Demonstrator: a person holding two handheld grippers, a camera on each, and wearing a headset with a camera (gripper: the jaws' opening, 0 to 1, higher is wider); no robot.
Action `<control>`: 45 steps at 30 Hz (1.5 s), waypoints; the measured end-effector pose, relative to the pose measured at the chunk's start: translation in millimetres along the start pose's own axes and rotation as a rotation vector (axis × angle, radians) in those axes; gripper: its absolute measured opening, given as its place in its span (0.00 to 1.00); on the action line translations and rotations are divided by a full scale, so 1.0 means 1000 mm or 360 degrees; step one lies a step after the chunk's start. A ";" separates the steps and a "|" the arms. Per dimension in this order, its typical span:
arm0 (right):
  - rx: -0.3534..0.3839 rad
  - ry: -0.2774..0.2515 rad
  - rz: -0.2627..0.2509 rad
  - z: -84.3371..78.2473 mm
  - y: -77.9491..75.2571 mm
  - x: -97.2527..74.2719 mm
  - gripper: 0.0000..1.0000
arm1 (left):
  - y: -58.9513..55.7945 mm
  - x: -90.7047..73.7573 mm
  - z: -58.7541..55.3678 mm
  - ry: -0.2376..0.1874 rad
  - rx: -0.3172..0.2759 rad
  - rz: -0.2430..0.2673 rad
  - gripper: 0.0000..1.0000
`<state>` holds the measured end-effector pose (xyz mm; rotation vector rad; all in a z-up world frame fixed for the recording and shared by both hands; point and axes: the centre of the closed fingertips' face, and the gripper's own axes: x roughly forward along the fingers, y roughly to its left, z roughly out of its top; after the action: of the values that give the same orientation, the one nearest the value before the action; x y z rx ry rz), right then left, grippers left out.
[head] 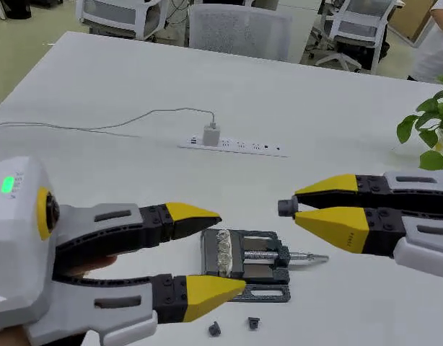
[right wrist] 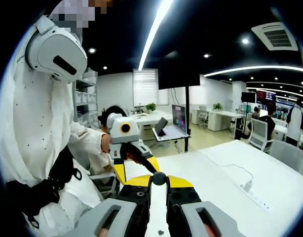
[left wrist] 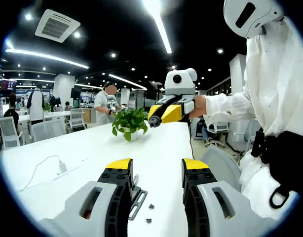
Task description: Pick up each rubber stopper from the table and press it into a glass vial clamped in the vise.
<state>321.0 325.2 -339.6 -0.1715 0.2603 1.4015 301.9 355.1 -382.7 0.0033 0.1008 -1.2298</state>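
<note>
A small black vise point(head: 259, 268) sits on the white table, with clear glass vials point(head: 224, 249) clamped in its jaws. Two dark rubber stoppers point(head: 215, 329) point(head: 253, 323) lie on the table just in front of it. My right gripper point(head: 297, 207) hovers above and to the right of the vise, shut on another dark stopper point(head: 286, 207); that stopper point(right wrist: 159, 177) sits pinched at my right gripper's point(right wrist: 159, 181) tips. My left gripper point(head: 226, 252) is open, its yellow tips on either side of the vise's left end. In the left gripper view, my left gripper point(left wrist: 157, 165) is open and the right gripper point(left wrist: 164, 111) is raised ahead.
A white power strip point(head: 232, 145) with a plugged charger point(head: 211, 135) and its cable lies across the middle of the table. A potted plant point(head: 431, 130) stands at the right edge. Office chairs point(head: 239, 30) line the far side. The person holding the grippers wears a white coat point(right wrist: 33, 123).
</note>
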 end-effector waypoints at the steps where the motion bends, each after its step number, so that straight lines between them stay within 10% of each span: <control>1: 0.0000 0.0030 0.0000 -0.002 -0.005 0.002 0.06 | 0.001 0.000 -0.004 0.0017 0.0004 0.0008 0.39; 19: -0.0106 0.0551 0.0039 -0.055 -0.083 0.038 0.06 | 0.031 -0.010 -0.067 0.0237 0.0066 0.0156 0.61; 31: -0.0317 0.1005 0.0165 -0.115 -0.104 0.064 0.06 | 0.040 -0.006 -0.090 0.0274 0.0036 0.0165 0.77; 45: -0.0460 0.1335 0.0281 -0.186 -0.132 0.087 0.06 | 0.047 0.004 -0.120 0.0318 -0.0031 0.0145 0.88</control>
<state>449.0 336.2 -547.4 -1.0024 0.7751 1.4747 338.3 373.6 -505.1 0.1128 0.2839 -1.1352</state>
